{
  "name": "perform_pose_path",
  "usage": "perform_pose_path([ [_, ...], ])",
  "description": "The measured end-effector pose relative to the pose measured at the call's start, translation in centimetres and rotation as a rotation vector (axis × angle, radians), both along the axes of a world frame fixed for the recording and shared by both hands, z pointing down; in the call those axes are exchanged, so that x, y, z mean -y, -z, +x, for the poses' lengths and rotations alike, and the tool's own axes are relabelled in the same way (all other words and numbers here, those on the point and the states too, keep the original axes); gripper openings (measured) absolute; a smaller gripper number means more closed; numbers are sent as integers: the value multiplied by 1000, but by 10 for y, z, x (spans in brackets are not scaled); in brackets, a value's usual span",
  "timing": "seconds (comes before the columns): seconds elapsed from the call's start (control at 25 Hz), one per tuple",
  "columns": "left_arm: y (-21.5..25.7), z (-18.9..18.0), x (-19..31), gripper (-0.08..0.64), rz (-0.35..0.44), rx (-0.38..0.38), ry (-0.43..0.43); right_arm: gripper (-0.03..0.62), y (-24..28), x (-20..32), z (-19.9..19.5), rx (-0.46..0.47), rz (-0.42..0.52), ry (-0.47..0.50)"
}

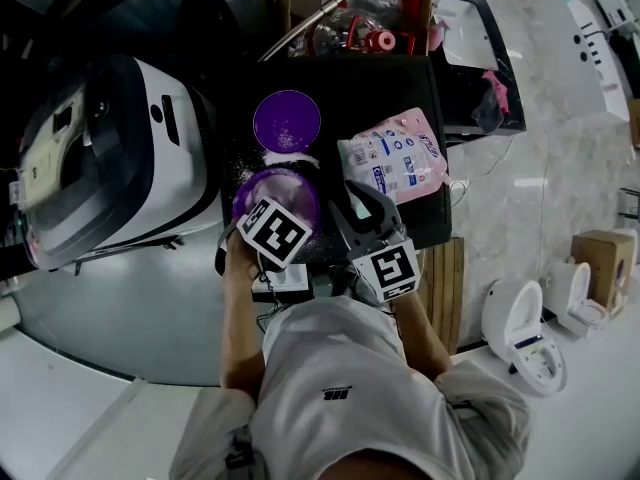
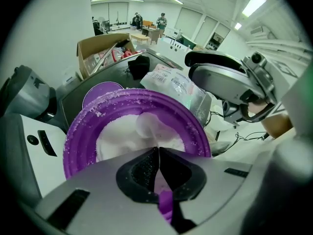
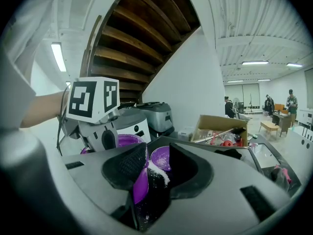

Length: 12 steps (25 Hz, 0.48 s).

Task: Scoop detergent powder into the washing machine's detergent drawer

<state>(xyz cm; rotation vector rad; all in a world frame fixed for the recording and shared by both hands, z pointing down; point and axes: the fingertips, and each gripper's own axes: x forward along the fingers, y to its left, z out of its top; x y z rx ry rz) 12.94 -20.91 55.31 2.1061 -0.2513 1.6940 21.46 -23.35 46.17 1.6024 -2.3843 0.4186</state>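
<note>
A purple tub [image 1: 277, 194] of white detergent powder [image 2: 132, 133] stands at the near edge of a black table [image 1: 400, 78]. My left gripper [image 1: 268, 218] is shut on the tub's near rim [image 2: 165, 205]. From the right, my right gripper [image 1: 348, 196] reaches toward the tub's right side. It is shut on a purple scoop [image 3: 141, 181]. Spilt powder [image 3: 159, 172] lies just past its tips. The tub's purple lid [image 1: 287, 120] lies behind the tub. A pink and white detergent bag [image 1: 392, 155] lies to the right. The washing machine [image 1: 115, 158] stands at the left. Its drawer is not visible.
A cardboard box [image 1: 350, 8] of bottles and a metal rod sits at the table's far end. A slatted wooden stand [image 1: 447, 290] is beside the person's right arm. White fixtures [image 1: 520, 333] and a small carton [image 1: 603, 258] rest on the floor to the right.
</note>
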Motion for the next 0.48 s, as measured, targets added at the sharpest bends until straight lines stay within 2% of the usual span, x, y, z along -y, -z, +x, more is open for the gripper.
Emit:
perform_pose_path([
  [0.24, 13, -1, -2, 15, -18, -56, -23, 141, 4, -4, 0, 2, -2, -26],
  [0.48, 27, -4, -8, 15, -40, -143, -10, 141, 0, -12, -1, -18, 11, -41],
])
